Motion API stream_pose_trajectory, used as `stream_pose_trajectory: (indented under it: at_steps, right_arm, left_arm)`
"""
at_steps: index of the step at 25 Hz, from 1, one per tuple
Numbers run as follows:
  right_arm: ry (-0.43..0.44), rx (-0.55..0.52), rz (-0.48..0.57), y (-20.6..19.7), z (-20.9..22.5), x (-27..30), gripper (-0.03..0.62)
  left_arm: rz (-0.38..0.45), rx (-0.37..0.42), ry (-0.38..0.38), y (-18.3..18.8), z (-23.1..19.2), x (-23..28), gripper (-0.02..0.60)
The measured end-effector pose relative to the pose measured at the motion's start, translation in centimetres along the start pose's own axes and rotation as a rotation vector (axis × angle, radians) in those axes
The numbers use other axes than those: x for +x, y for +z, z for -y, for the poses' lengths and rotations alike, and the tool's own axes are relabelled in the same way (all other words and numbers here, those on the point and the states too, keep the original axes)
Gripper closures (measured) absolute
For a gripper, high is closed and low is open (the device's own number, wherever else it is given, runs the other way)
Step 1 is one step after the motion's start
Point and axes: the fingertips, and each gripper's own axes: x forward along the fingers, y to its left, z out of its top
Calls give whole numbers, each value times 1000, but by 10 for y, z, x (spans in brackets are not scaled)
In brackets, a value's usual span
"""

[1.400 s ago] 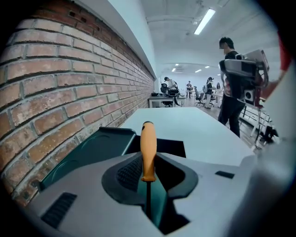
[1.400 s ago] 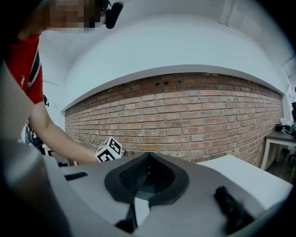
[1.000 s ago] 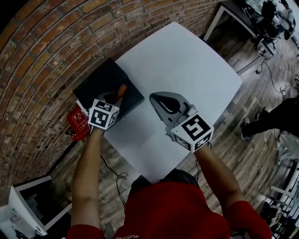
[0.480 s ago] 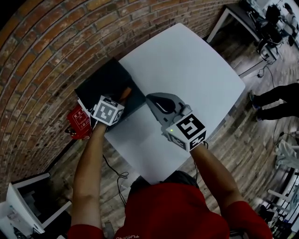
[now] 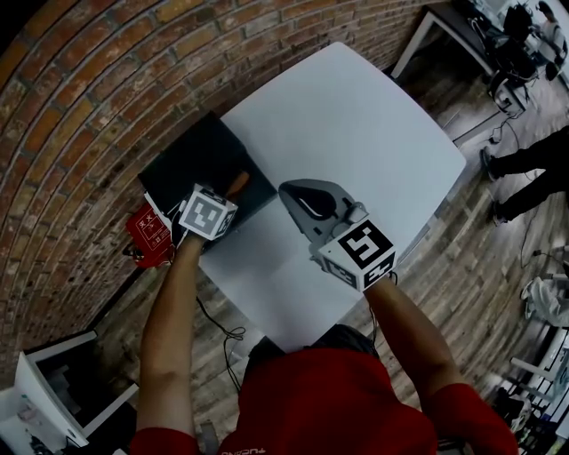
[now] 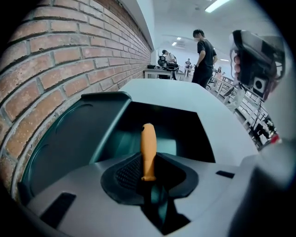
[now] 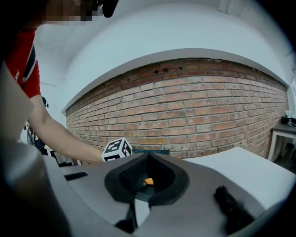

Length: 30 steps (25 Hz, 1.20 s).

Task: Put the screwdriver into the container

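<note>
One step left: my left claw (image 6: 150,181) clamped on screwdriver (image 6: 148,146), poised over open container (image 6: 64,139), drop pending; right claw (image 7: 147,179) closed, empty, above tabletop (image 5: 356,133).

Overhead strip lights (image 6: 217,4) are glaring above the bright white tabletop (image 5: 356,115); fisheye distortion is bending the brick wall (image 7: 208,106), and corners are fading to black.

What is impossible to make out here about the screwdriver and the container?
- Screwdriver shaft and tip: left gripper view, hidden behind the left tongs; only the orange handle shows.
- Container bottom: head view, too dark.
- Red item near the container: head view, partly behind the marker cube, too small.
</note>
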Motion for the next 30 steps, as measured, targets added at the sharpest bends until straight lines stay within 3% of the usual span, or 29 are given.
stream_pose_trajectory:
  at_steps: [7,11,14,23,30]
  right_arm:
    - [11,9,3,-1,0,-6,563]
    - [12,13,13,-1,-2,-11,563]
    - [15,13,29,4,-3,-16,563]
    - [50,4,100,33,-19,-24,563]
    - [109,4,200,63,-46,-49,563]
  left_arm:
    - [16,66,18,0,5,-9,425]
    - [87,92,54,9,7,-27,416]
    - [211,86,105,29,12,-57,424]
    - [739,-18,187,100,58,-177,522]
    - [963,-95,179,111,107,-245,555]
